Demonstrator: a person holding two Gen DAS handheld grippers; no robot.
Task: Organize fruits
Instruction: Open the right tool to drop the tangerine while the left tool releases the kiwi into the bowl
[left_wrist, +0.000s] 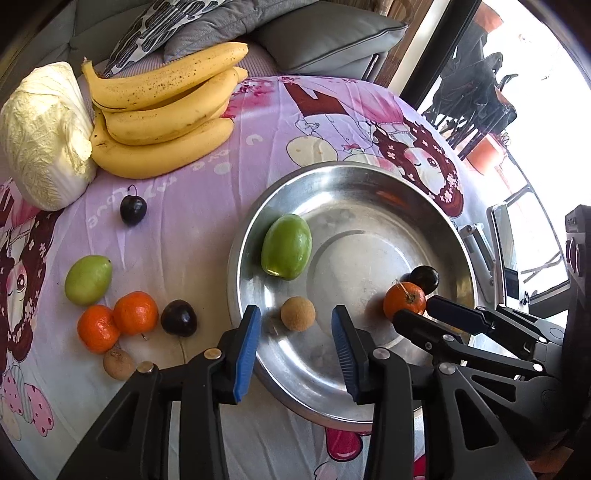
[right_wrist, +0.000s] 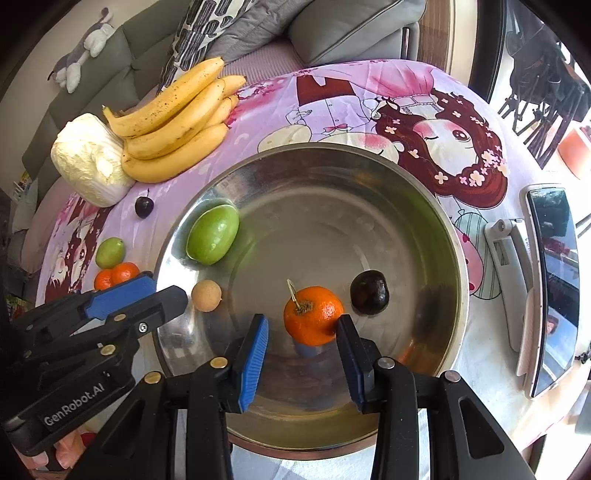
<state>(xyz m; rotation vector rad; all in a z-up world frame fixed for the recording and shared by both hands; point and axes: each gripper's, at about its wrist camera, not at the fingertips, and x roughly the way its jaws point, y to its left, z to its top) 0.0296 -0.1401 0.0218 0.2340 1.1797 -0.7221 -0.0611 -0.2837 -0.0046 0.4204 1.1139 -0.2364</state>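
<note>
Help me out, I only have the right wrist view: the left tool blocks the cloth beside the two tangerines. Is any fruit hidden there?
Observer: Yes. A dark plum lies on the cloth right beside the two tangerines.
Operator: Anything else?
Observer: A brown longan sits just in front of them, also outside the bowl.
Operator: Is the left tool open?
Observer: Yes, the left tool is open and empty; the bowl's longan lies beyond its pads.
</note>
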